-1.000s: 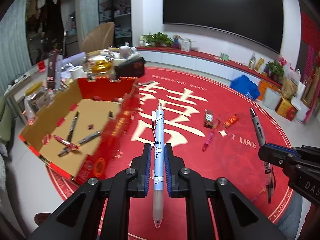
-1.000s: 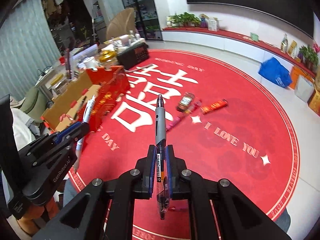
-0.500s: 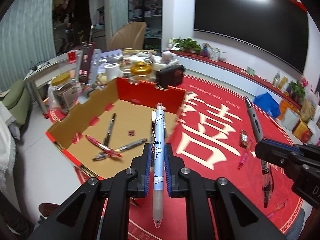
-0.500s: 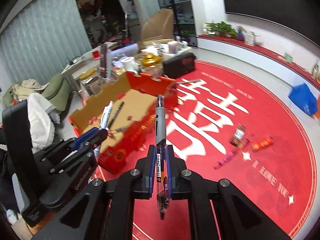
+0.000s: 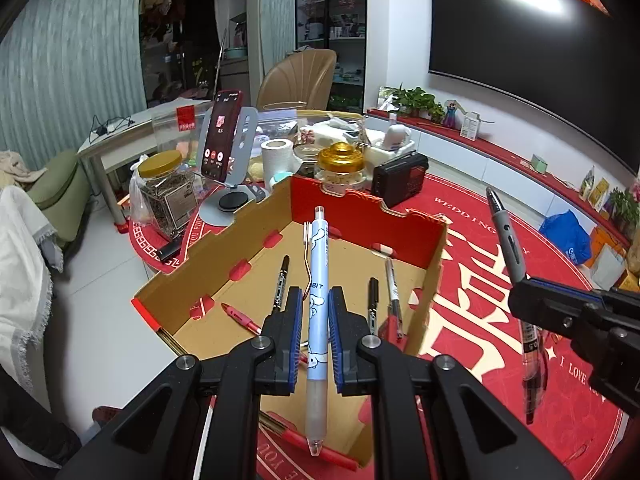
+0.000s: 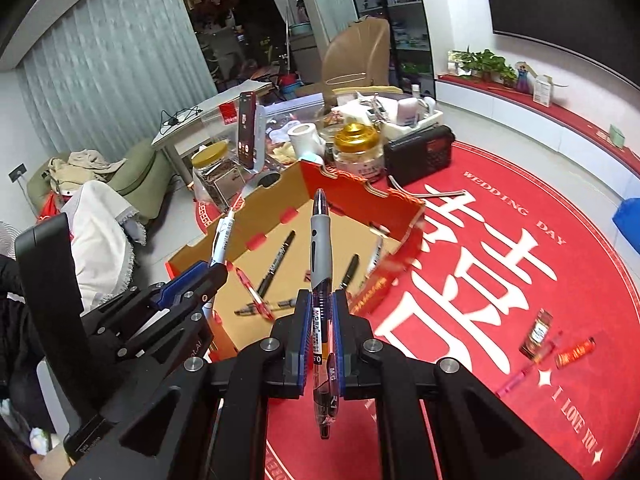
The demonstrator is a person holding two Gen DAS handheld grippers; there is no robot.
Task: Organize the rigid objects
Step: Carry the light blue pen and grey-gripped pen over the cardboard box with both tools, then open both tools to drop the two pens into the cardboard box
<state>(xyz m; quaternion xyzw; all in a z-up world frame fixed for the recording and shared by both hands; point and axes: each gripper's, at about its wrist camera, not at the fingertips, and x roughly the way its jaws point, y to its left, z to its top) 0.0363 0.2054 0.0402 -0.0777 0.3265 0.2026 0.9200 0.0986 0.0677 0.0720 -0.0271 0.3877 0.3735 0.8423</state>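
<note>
Left gripper (image 5: pixel 315 334) clamped on blue pen (image 5: pixel 318 280), over the cardboard box (image 5: pixel 224 264) near its front wall. Right gripper (image 6: pixel 322 334) clamped on grey pen (image 6: pixel 320 248), seemingly short of the box's front edge; fisheye makes that unclear. Bring both well over the floor, dip low, then release so neither pen bounces out.

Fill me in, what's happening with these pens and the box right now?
A person is tidying pens into an open cardboard box on the red rug. The left hand-held gripper is shut on a light blue pen, and the right hand-held gripper is shut on a grey-grip pen. Both are held over the near side of the box, not yet released. Several pens, among them a black marker, already lie inside. A few small items remain on the rug to the right.
</note>
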